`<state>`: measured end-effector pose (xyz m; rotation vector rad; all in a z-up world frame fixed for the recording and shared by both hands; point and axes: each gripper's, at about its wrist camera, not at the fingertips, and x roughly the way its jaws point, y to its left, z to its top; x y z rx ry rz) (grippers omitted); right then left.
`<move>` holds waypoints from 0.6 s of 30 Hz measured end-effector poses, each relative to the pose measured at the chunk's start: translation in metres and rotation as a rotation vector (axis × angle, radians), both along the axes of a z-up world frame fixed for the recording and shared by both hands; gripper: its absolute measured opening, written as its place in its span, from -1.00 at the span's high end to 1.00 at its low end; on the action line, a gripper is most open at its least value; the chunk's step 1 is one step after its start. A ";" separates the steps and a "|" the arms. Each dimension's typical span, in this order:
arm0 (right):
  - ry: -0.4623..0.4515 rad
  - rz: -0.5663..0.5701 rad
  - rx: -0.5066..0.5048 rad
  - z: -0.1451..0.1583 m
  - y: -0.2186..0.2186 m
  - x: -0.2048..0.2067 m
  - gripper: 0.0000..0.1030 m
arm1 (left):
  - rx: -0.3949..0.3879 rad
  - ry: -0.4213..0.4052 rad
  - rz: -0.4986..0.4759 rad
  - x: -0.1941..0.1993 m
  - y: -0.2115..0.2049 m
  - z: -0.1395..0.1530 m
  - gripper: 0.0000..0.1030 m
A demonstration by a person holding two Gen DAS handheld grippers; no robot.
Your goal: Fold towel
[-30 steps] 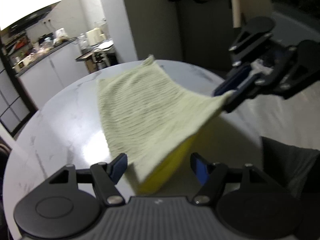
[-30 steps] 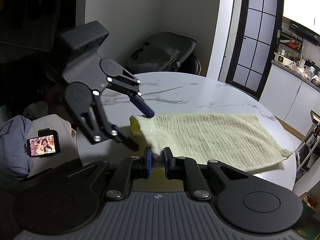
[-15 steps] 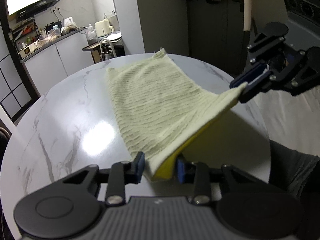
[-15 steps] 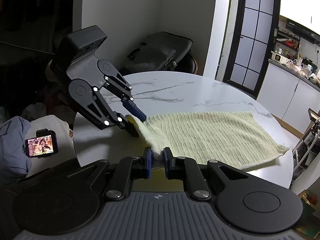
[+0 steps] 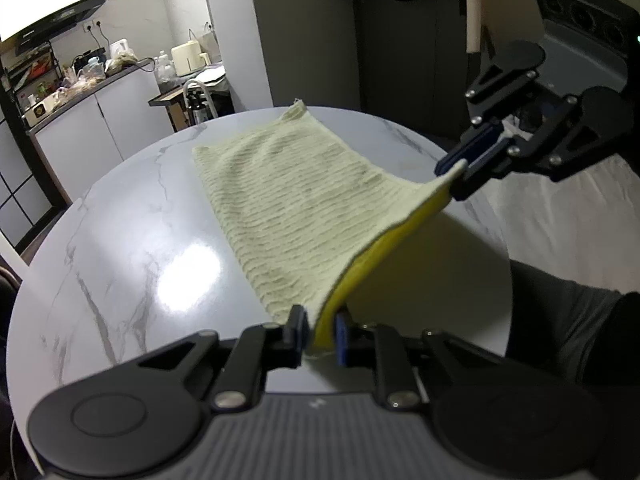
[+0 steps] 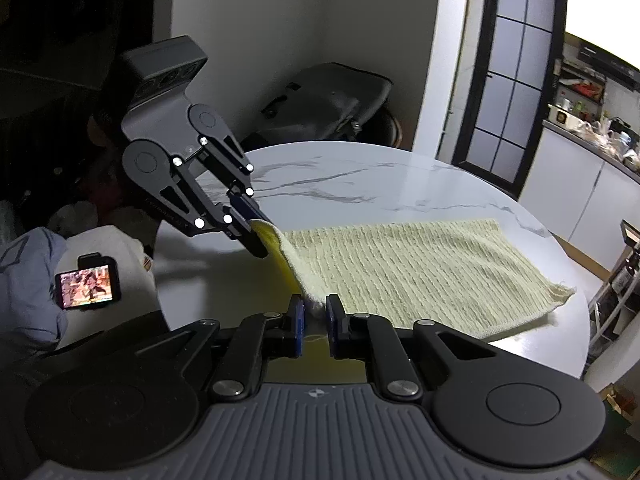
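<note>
Since a second ago our left gripper [image 5: 320,334] has been closing its jaws, which stood wide on either side of the towel's [image 5: 296,208] near corner; now we see them pinched on that corner, the cloth pressed between the pads. Our right gripper [image 6: 314,322] has not shifted and is clamped as before on the other near corner, its jaws nearly together with cloth between them.

We take the table [image 5: 132,264] as our landmark: a round, white marble-look top. Most of the towel lies flat on the table, stretching away from us toward its far rim, and one far corner reaches just over that rim. The near edge is raised off the table and hangs taut between our two grippers, showing a brighter yellow underside. The upper face is pale and ribbed.

From the left wrist we see the right gripper [image 5: 460,168] above the table's right side, holding its corner. From the right wrist we see the left gripper [image 6: 256,226] above the table's left side, likewise on the cloth [image 6: 400,268]. Off the table's left rim a phone [image 6: 88,286] with a lit screen rests on light fabric.
</note>
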<state>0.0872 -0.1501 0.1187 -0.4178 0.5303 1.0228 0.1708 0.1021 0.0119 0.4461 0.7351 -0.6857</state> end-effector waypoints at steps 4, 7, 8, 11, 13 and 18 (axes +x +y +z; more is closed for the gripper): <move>-0.001 0.015 -0.006 0.000 0.004 -0.005 0.75 | -0.004 0.011 0.002 -0.006 0.004 0.000 0.69; -0.005 0.025 -0.013 0.002 0.004 -0.011 0.75 | 0.003 0.018 -0.010 -0.013 0.003 0.000 0.69; -0.006 0.027 -0.015 0.003 0.004 -0.013 0.75 | 0.007 0.020 -0.015 -0.016 0.003 0.001 0.69; -0.021 0.036 -0.025 0.005 0.003 -0.022 0.76 | 0.016 0.018 -0.030 -0.023 0.000 0.005 0.72; -0.023 0.036 -0.024 0.007 0.002 -0.025 0.76 | 0.013 0.012 -0.038 -0.026 -0.001 0.009 0.75; -0.037 0.006 0.001 0.018 -0.004 -0.031 0.76 | 0.022 -0.015 -0.011 -0.027 -0.009 0.023 0.76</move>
